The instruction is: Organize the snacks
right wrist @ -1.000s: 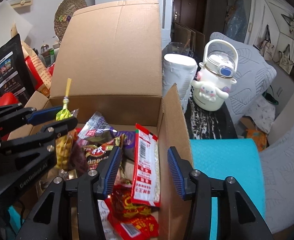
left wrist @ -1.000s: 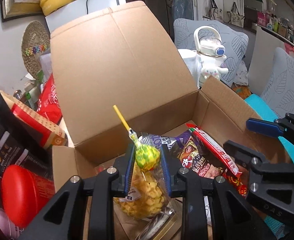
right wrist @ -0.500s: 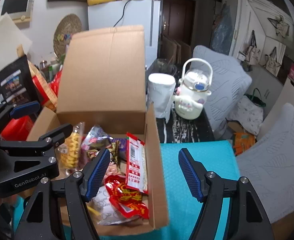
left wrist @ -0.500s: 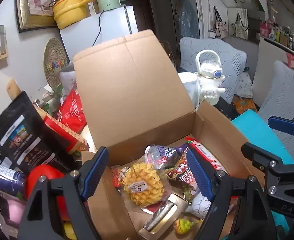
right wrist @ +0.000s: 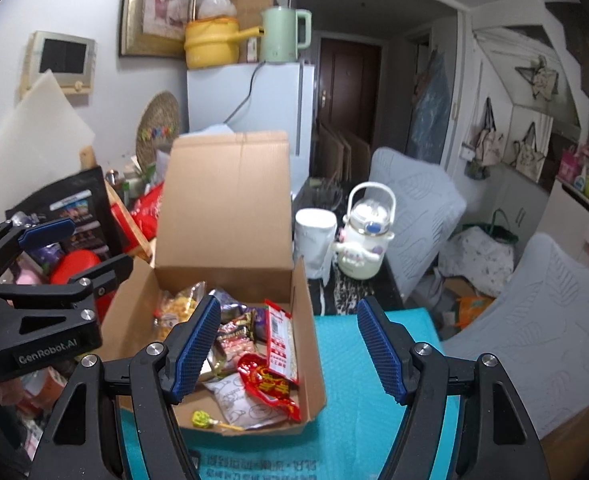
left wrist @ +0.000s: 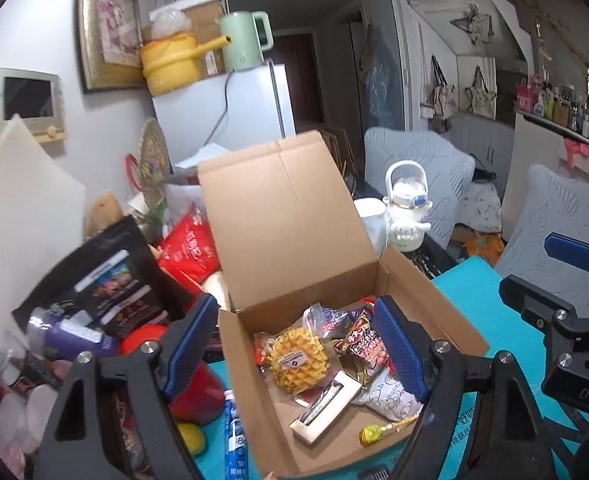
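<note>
since the earlier frame both of our grippers have risen away from the cardboard box point(left wrist: 434, 300) – the lollipop point(left wrist: 374, 434) that the left gripper point(left wrist: 298, 350) pinched now lies loose on the box floor, in the lower middle of the left wrist view, just beside a white printed packet point(left wrist: 390, 396).

our left gripper has its fingers spread wide with nothing between them, and the right gripper point(right wrist: 288, 350) also has its fingers spread and empty. we judge they stand open because the release is done and both hands are free for the next snack.

the pineapple-shaped snack point(left wrist: 300, 354) rests at the centre of the box, among red and purple packets. its lid stands upright at the back, so the inside remains easy to reach. more snacks – a black bag point(left wrist: 106, 284) and a red bag point(left wrist: 188, 248) – wait outside, at the left of the frame.
</note>
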`<state>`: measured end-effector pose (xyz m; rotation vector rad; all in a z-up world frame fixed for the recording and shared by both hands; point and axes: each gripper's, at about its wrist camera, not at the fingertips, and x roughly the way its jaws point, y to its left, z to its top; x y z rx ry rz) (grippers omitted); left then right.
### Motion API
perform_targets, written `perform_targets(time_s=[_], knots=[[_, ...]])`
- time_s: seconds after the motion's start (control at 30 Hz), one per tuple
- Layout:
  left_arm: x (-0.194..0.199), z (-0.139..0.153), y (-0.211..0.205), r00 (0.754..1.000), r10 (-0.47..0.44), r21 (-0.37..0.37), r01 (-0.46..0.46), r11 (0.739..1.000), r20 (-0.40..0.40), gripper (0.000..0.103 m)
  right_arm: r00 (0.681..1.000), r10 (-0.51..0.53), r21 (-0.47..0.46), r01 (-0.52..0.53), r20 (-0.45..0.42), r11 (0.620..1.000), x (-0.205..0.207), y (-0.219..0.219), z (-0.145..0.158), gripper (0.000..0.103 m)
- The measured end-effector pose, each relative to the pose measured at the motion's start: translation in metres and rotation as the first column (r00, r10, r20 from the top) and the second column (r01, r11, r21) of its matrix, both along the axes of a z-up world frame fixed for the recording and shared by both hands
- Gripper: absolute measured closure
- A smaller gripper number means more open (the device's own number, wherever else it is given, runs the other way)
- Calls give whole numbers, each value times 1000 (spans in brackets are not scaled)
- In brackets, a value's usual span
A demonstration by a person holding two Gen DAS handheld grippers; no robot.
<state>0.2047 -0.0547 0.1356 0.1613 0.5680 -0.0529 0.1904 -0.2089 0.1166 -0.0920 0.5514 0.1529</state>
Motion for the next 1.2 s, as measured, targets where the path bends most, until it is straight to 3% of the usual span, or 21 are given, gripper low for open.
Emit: perform_targets(time_s=[0.43, 0.8, 1.2], knots=[[-89, 14, 19, 997, 32, -42, -29, 999, 73, 22, 991, -46, -7, 47, 125, 999, -96, 3, 19, 16], [-143, -9, 19, 998, 19, -52, -16, 999, 62, 22, 994, -99, 47, 97, 48, 994, -129, 0, -15, 15], [-163, -43, 20, 1000, -9, -81, 10, 997, 14, 23, 992, -124, 44, 124, -16, 991, -154, 6, -49, 15]])
